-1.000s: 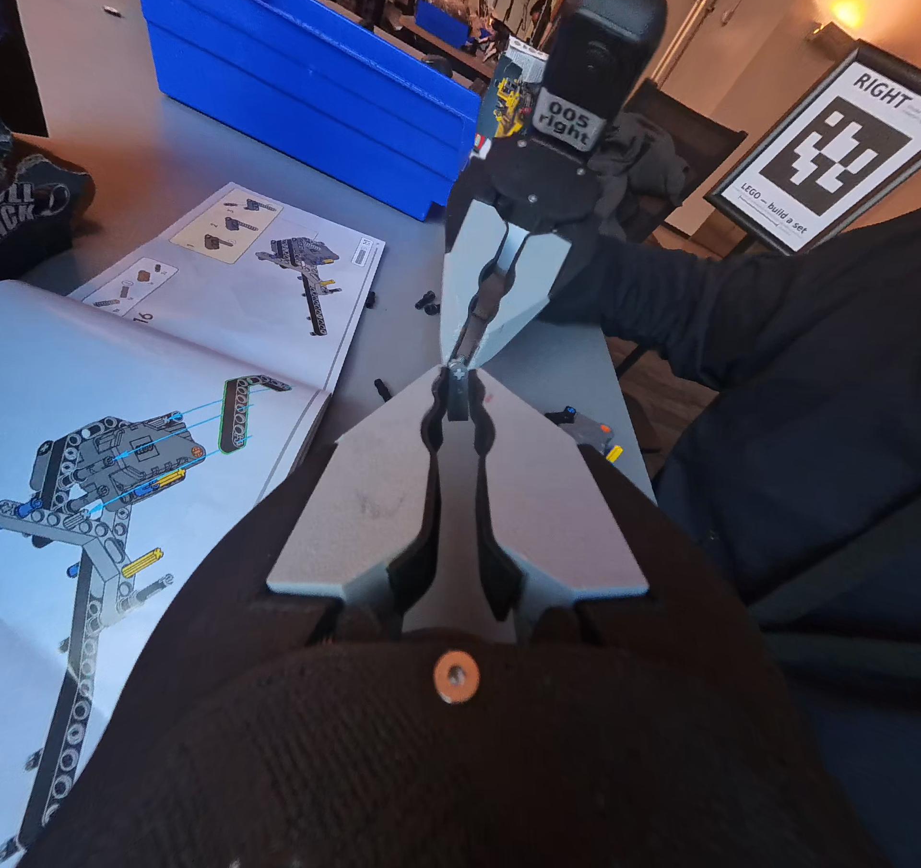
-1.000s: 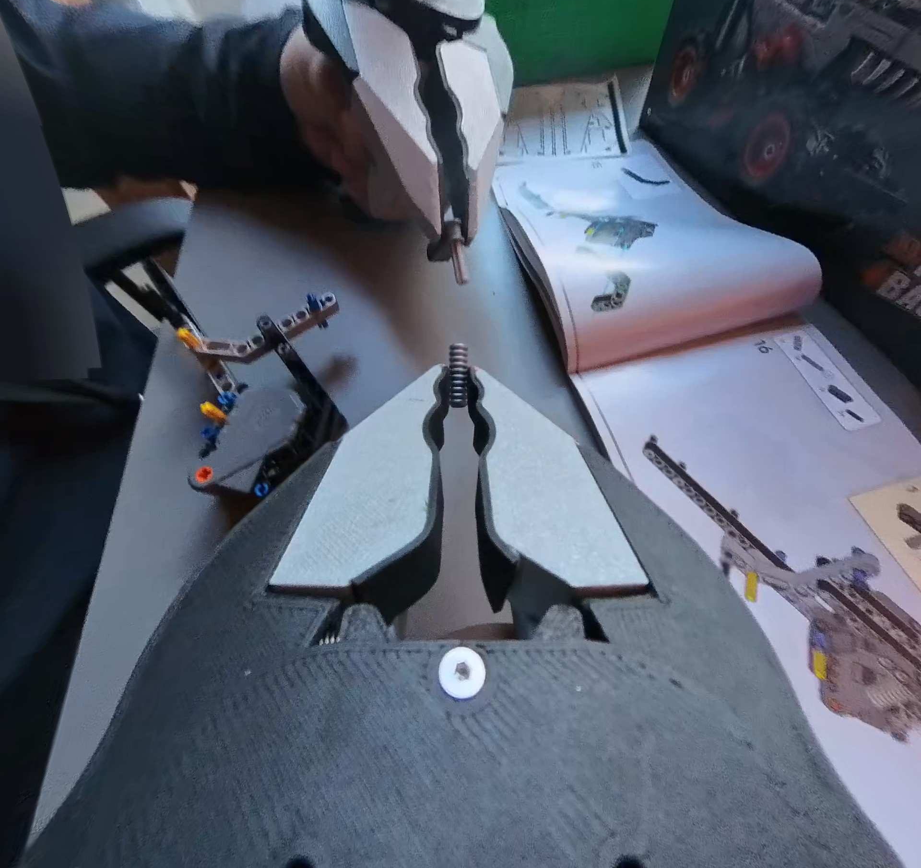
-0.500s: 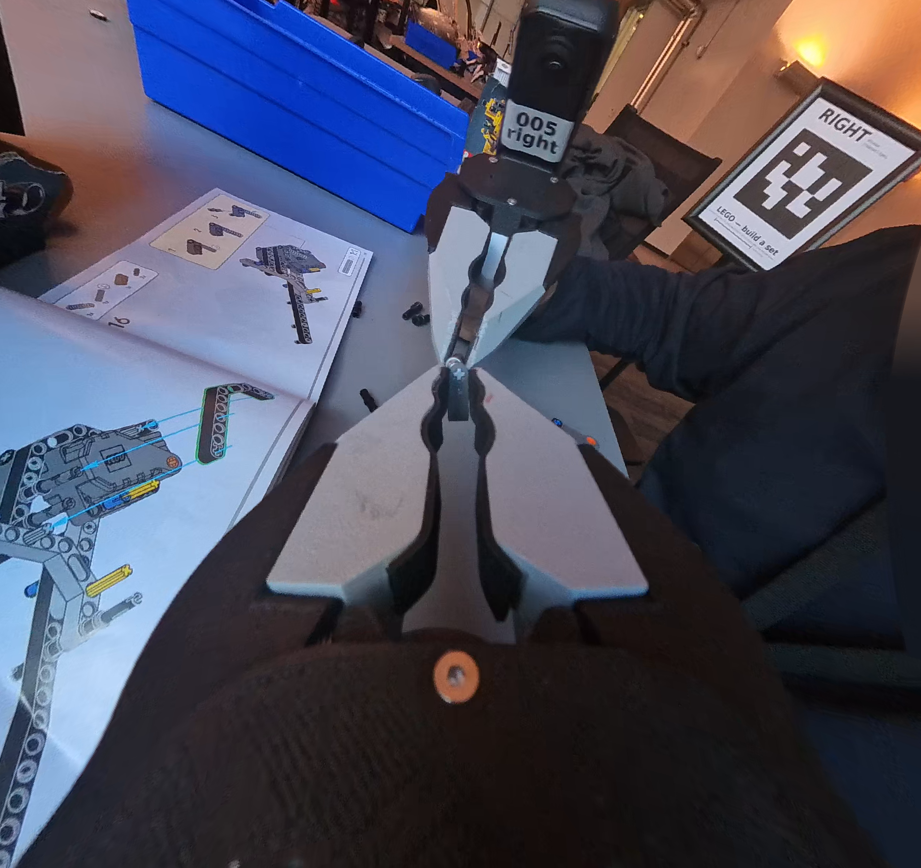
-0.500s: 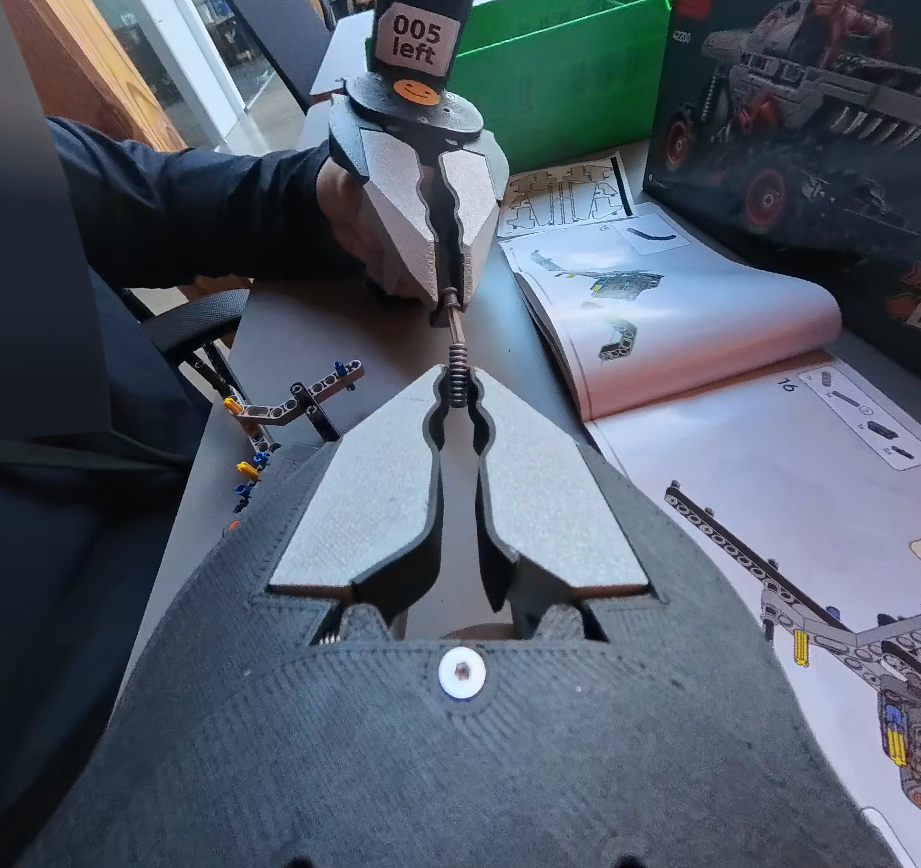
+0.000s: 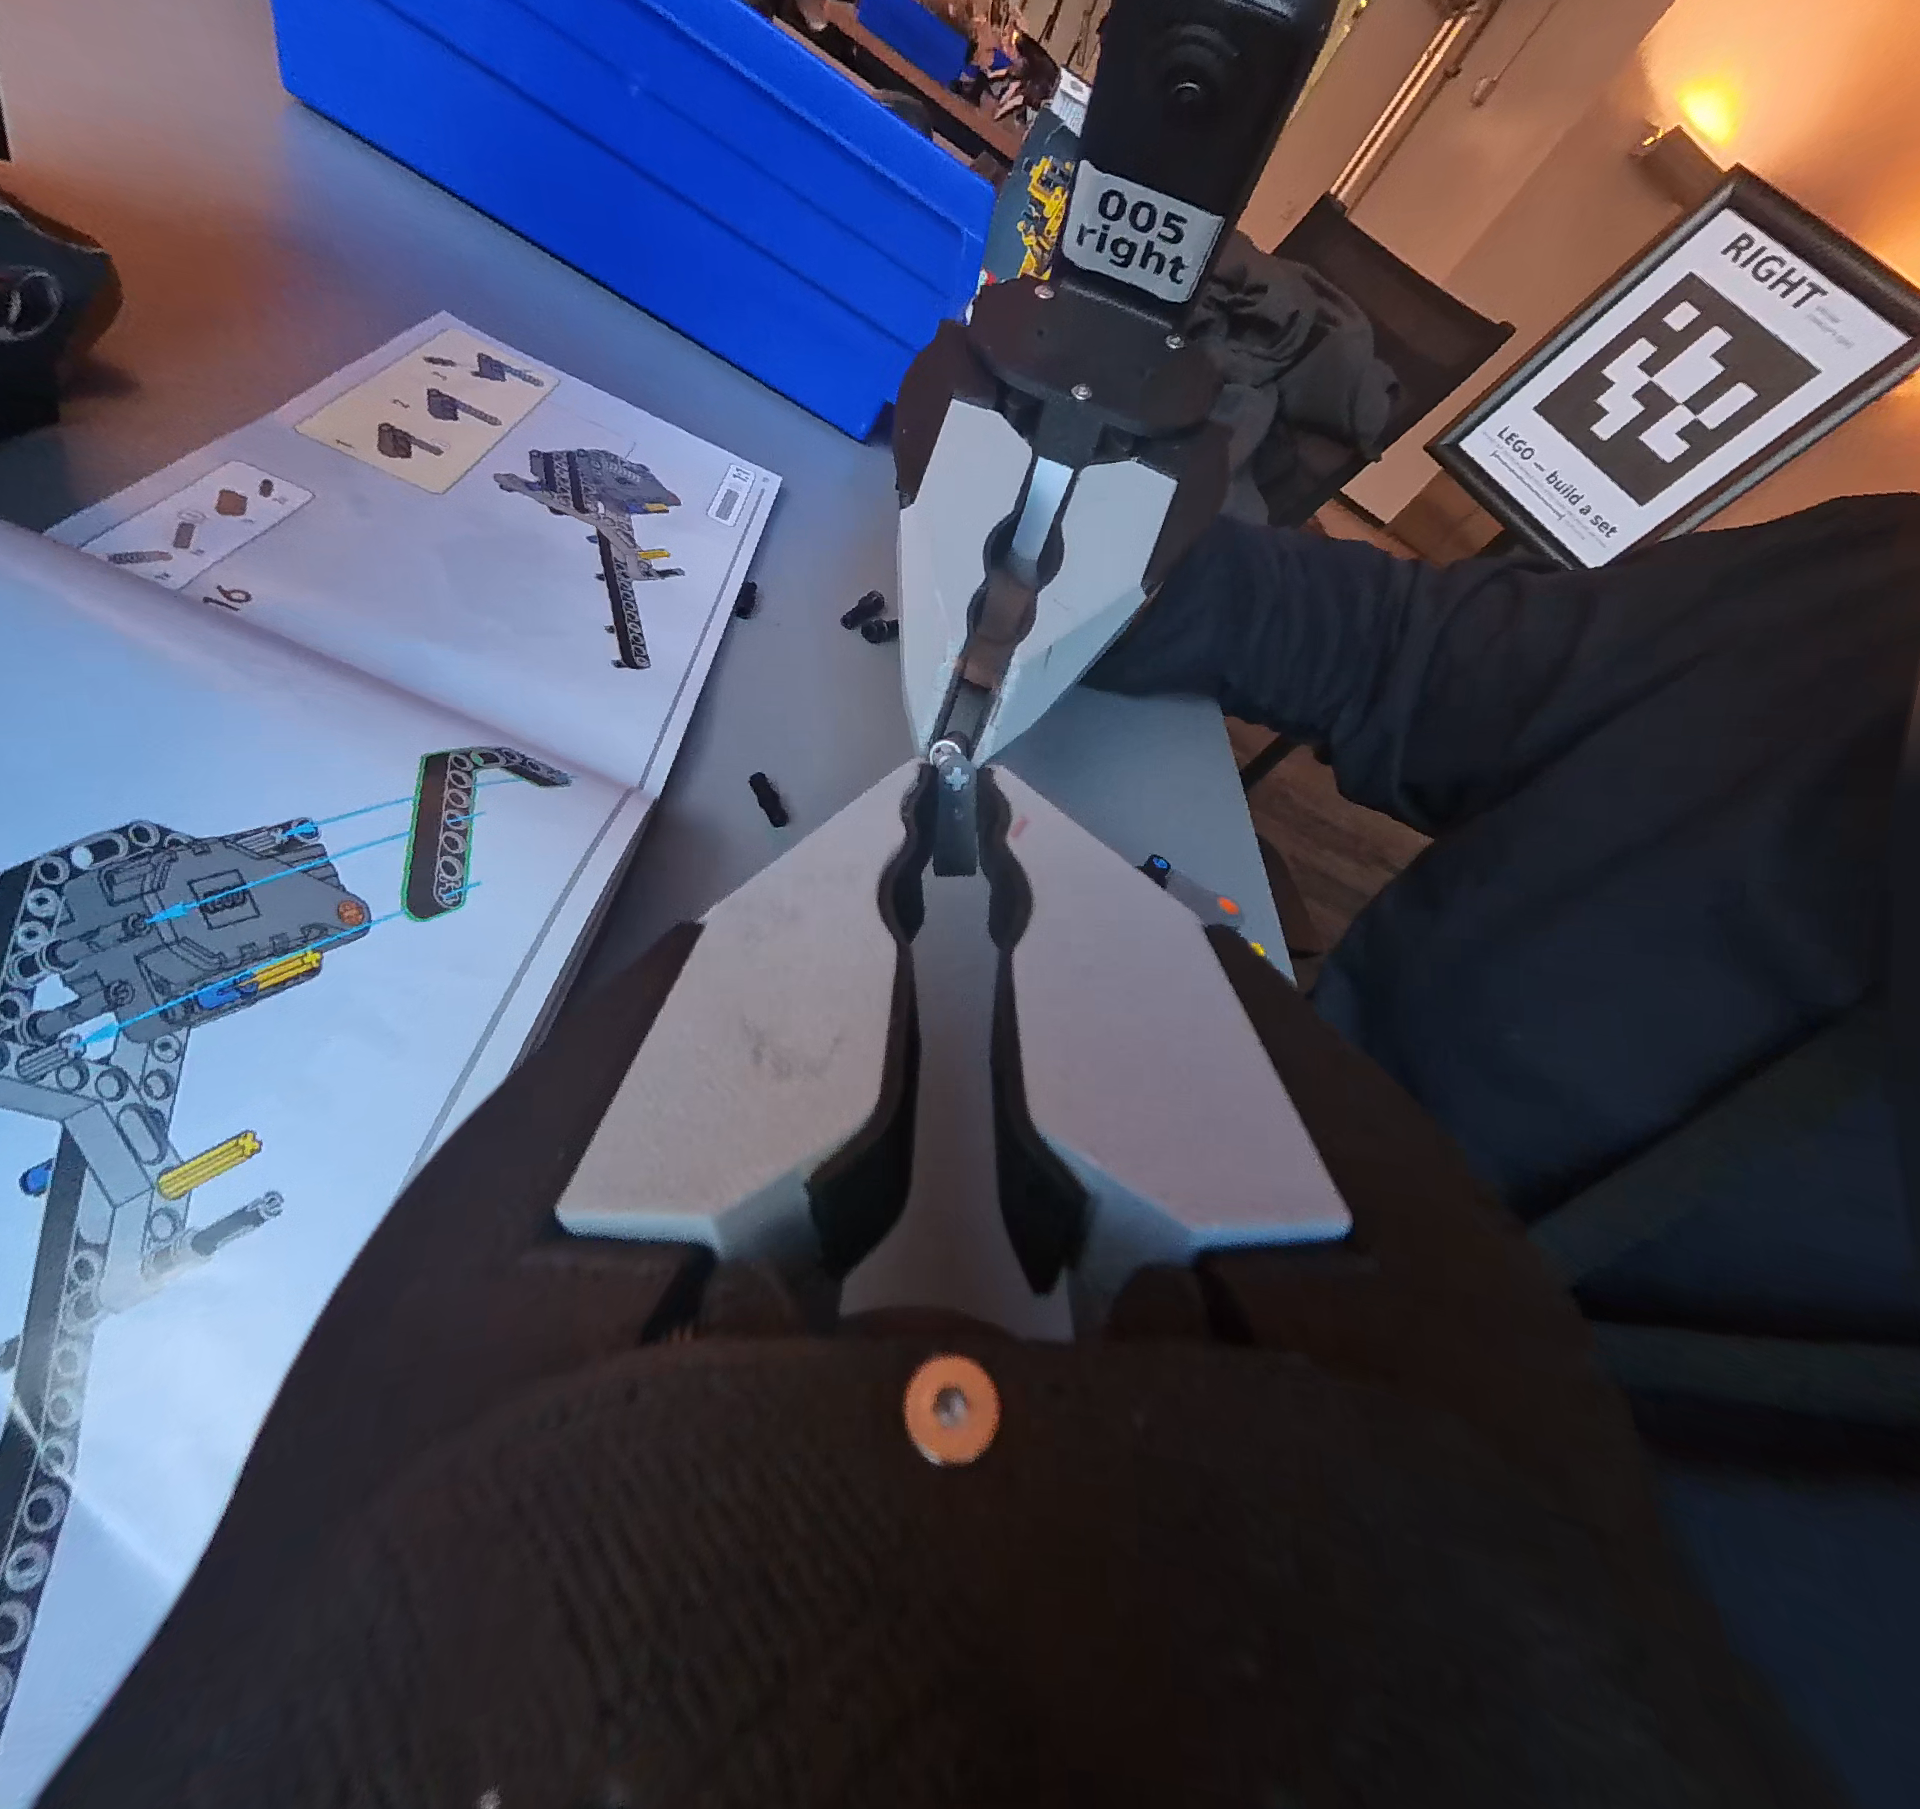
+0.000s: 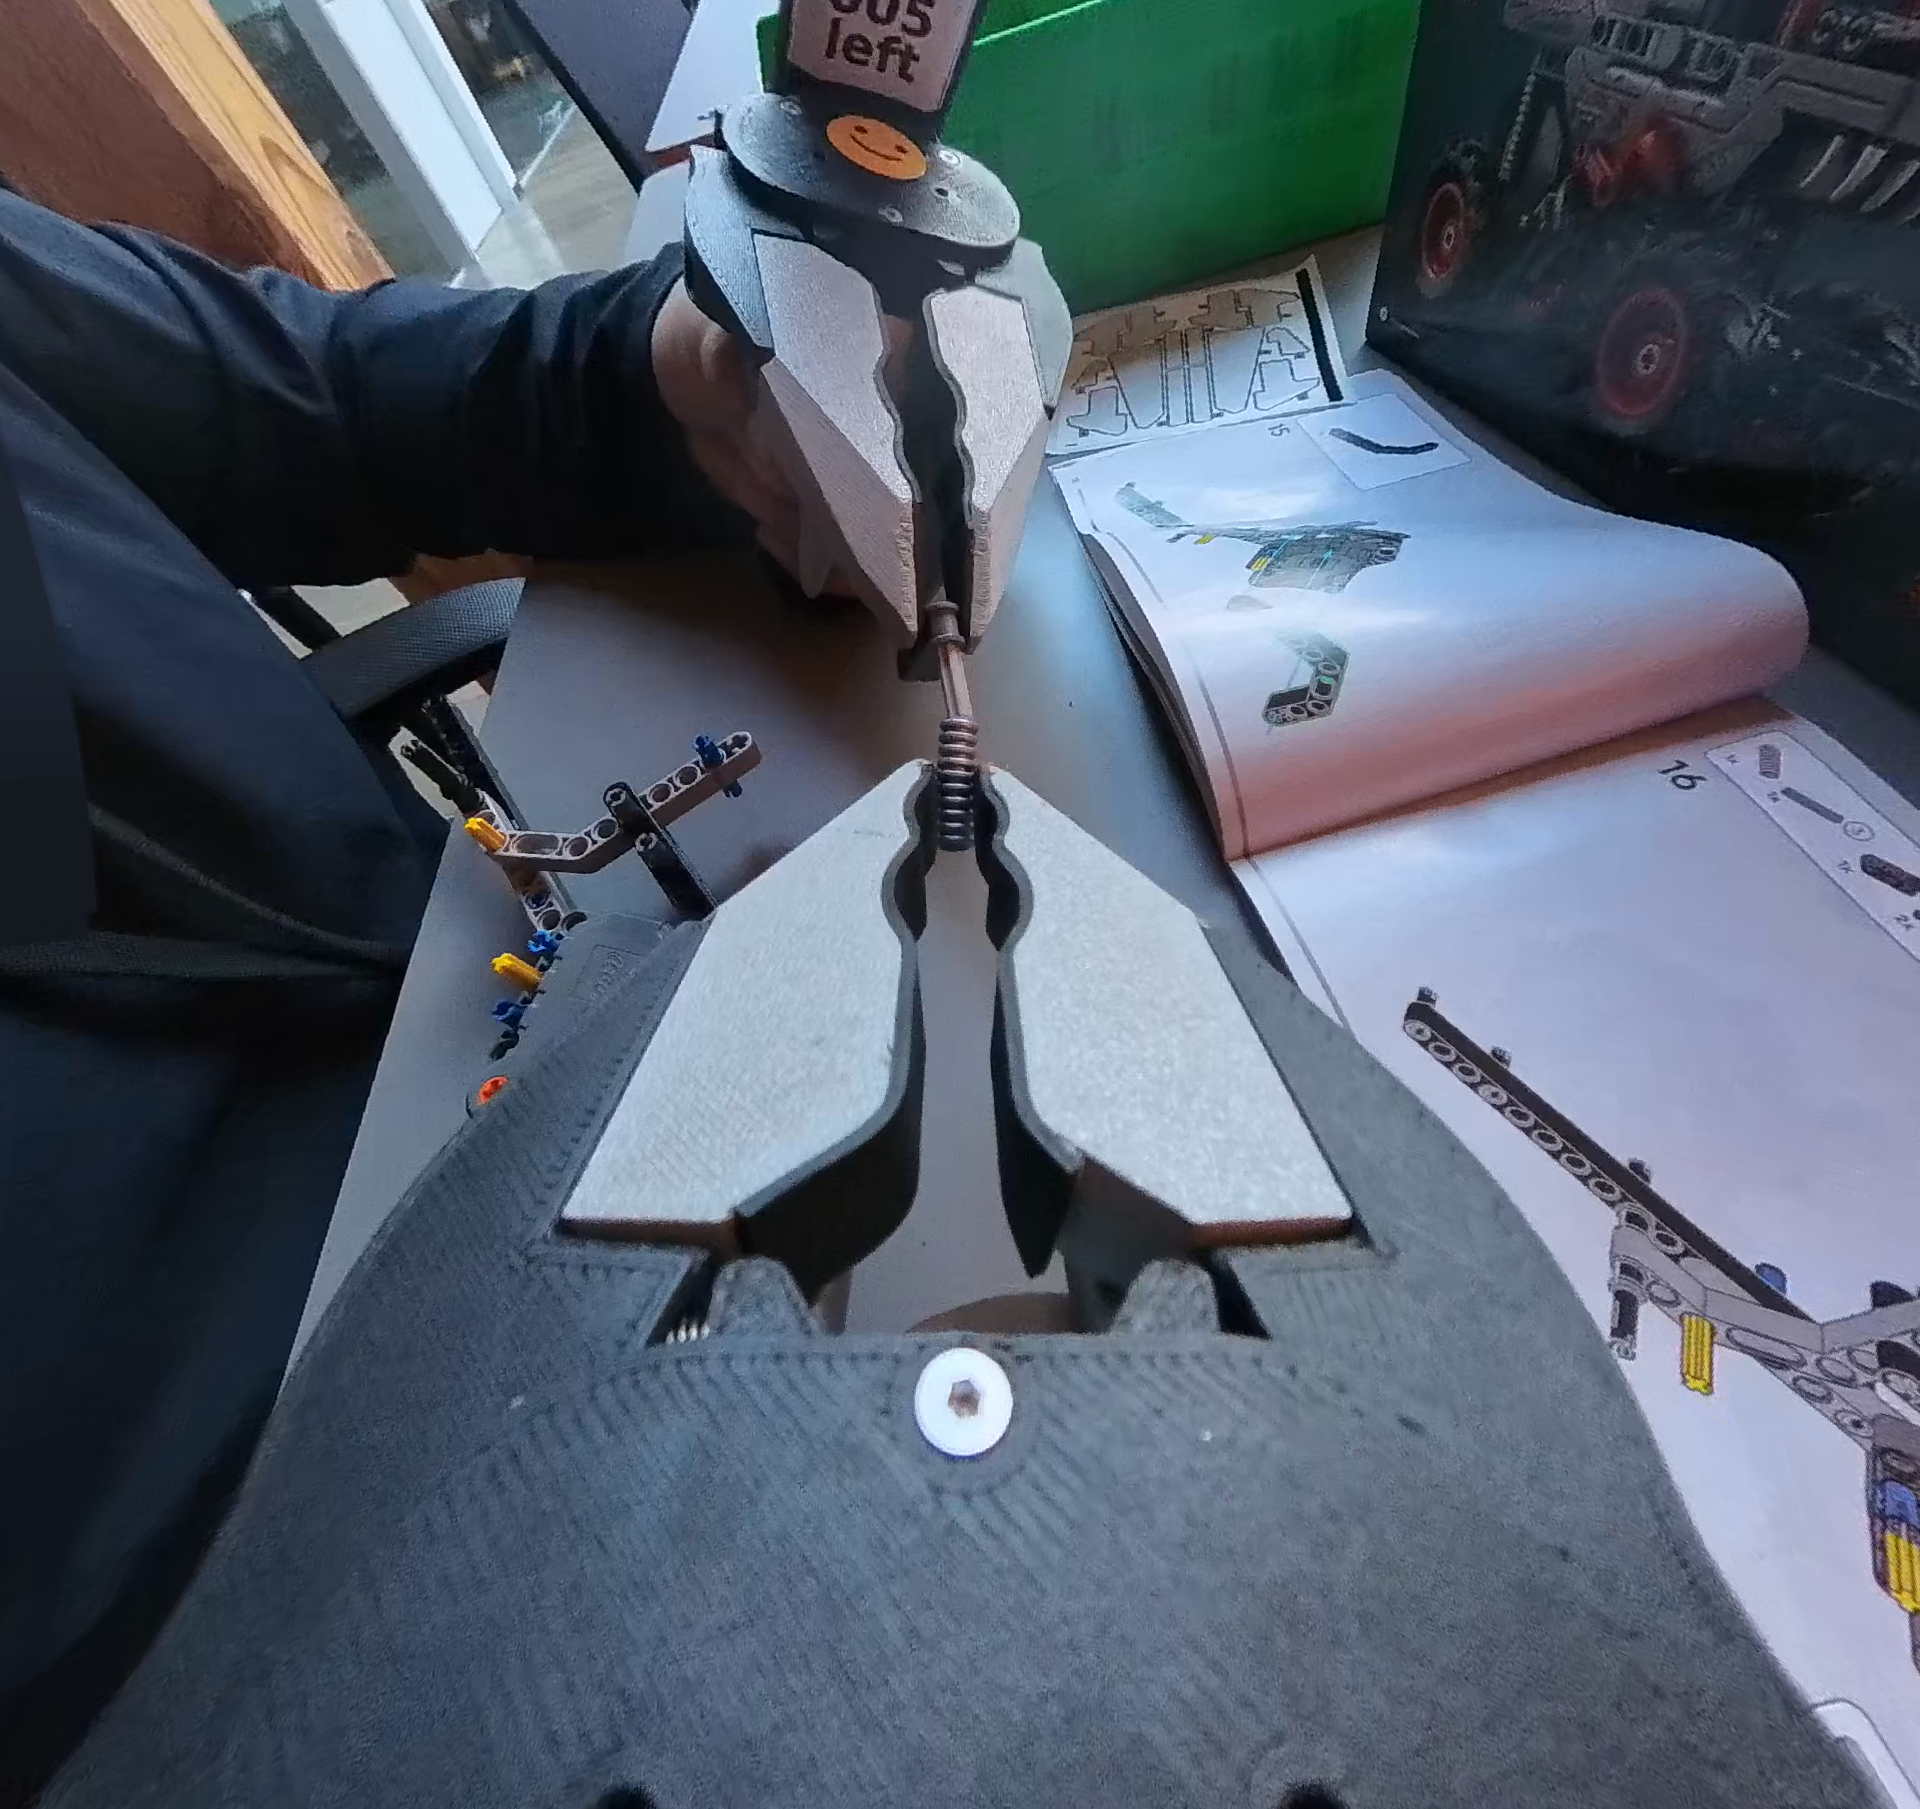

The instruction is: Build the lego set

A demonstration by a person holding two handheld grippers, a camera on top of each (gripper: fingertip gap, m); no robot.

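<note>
Right tongs [image 6: 956, 803] pinch a spring [image 6: 954, 772], left tongs [image 5: 951, 803] a dark axle piece [image 5: 954, 829]; only the right view shows their rod [image 6: 951, 663] joined.

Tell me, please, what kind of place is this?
Probably a workshop or lab room set up for recording. Storage bins, a blue bin and a green bin, stand on a grey table, and a framed marker sign stands nearby.

A white label [image 5: 1138, 237] marks the right gripper [image 5: 951, 746], and a second label [image 6: 878, 24] the left gripper [image 6: 940, 616]. The framed sign [image 5: 1673, 377], far right, carries lettering. The box [image 6: 1662, 149] bears a logo and number, and the manual [image 6: 1678, 772] has page numbers.
</note>
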